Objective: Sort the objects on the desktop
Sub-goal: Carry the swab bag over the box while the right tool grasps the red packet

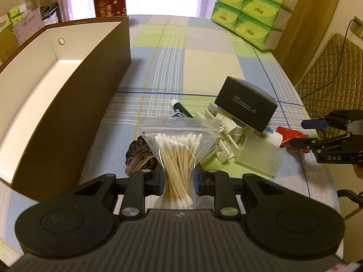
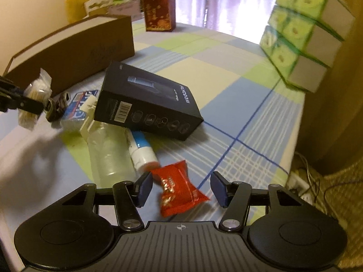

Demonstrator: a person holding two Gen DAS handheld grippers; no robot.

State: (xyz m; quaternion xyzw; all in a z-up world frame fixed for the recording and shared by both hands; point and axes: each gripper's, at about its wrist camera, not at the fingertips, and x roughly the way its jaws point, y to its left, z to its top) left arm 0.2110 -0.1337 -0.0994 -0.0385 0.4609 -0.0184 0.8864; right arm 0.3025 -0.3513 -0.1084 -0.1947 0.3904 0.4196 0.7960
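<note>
While the left gripper [image 1: 178, 179] pinches a bag of cotton swabs [image 1: 175, 154] just right of the brown box [image 1: 68, 104], whose visible interior looks empty, sorting seems barely begun; the right gripper [image 2: 181, 187], jaws spread, straddles a red packet [image 2: 179, 190], with the black carton [image 2: 147, 102] pile beyond, right of the box.

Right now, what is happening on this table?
A person is sorting clutter with two handheld grippers. The left gripper is shut on a bag of cotton swabs, held above the table near the open brown box. The right gripper is open around a red snack packet lying on the tablecloth. A black box, a tube and other small items remain in a pile.
</note>
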